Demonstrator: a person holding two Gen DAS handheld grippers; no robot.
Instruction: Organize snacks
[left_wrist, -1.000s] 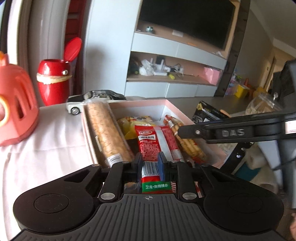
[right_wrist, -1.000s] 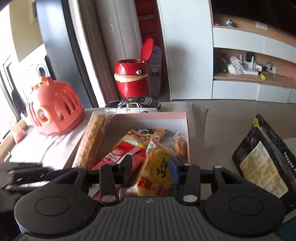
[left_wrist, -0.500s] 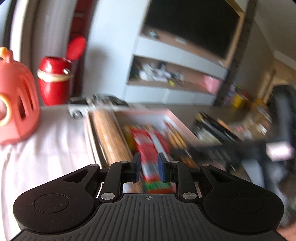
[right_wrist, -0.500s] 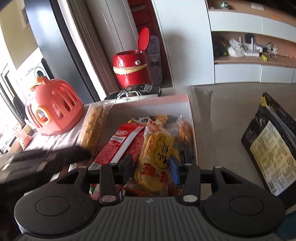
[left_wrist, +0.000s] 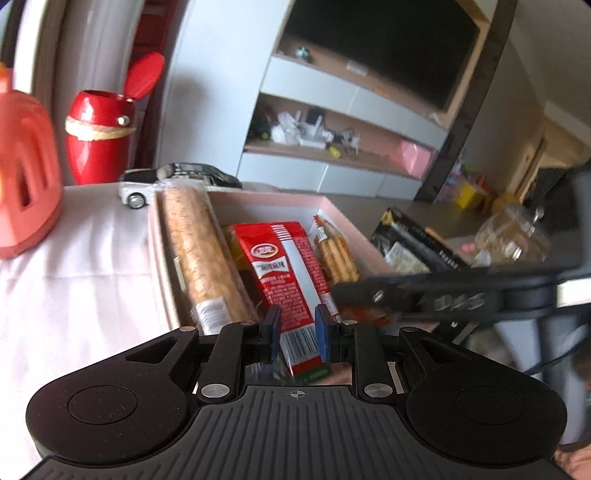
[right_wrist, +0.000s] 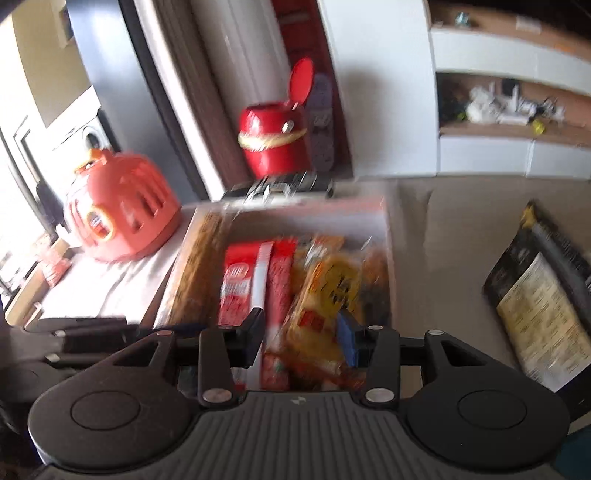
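The left gripper (left_wrist: 296, 328) points forward and downward, its two blue-padded fingers (left_wrist: 320, 332) drawn close together and pressing the sides of a red packet (left_wrist: 291, 295) near its lower end. The right gripper (right_wrist: 301, 338) tilts down more steeply, its jaws set a little wider and clamped on a yellow packet (right_wrist: 325, 306). Seen from the left one, the right gripper's black body (left_wrist: 443, 299) reaches in from the right, just ahead of the left fingertips.
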